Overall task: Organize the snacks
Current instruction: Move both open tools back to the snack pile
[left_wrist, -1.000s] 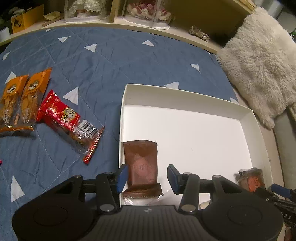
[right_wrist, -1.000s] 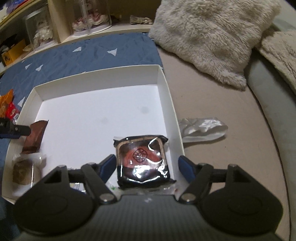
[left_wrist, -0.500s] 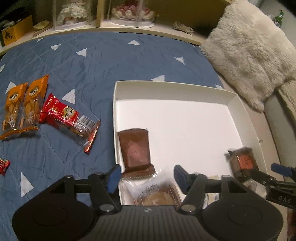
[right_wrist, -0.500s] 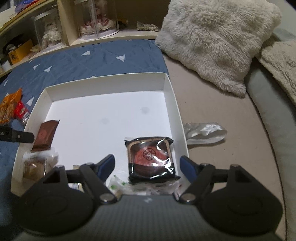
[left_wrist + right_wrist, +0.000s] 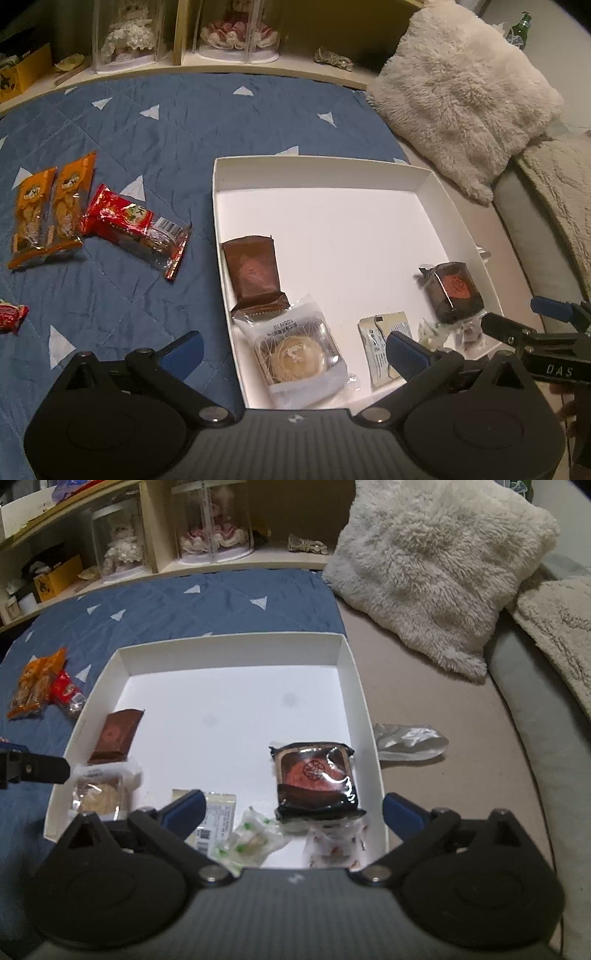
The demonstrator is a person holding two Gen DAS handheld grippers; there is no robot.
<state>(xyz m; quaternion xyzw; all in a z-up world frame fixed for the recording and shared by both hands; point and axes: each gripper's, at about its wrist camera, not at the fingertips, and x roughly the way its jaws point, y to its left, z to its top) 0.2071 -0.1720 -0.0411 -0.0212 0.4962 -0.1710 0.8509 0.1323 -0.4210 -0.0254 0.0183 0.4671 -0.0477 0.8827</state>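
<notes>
A white box [image 5: 436,184] [image 5: 236,639] lies on the blue quilt. Inside it are a brown packet [image 5: 253,271] [image 5: 117,734], a clear-wrapped pastry [image 5: 295,354] [image 5: 98,794], a dark cake pack [image 5: 456,291] [image 5: 314,775], a pale sachet [image 5: 380,347] and small wrapped sweets [image 5: 251,838]. On the quilt to the left lie two orange packets [image 5: 46,210] and a red packet [image 5: 129,225]. My left gripper [image 5: 293,352] is open above the pastry. My right gripper [image 5: 291,808] is open just behind the dark cake pack, empty.
A fluffy cream pillow [image 5: 461,92] [image 5: 432,561] lies right of the box. A crumpled silver wrapper [image 5: 410,738] lies on the beige cover beside the box. A small red packet [image 5: 11,317] sits at the far left. A shelf with display cases [image 5: 236,33] runs along the back.
Both grippers have drawn back and up from the box, with jaws wider. The brown packet and dark cake pack now lie free ahead of them; more snacks at the near edge came into view.
</notes>
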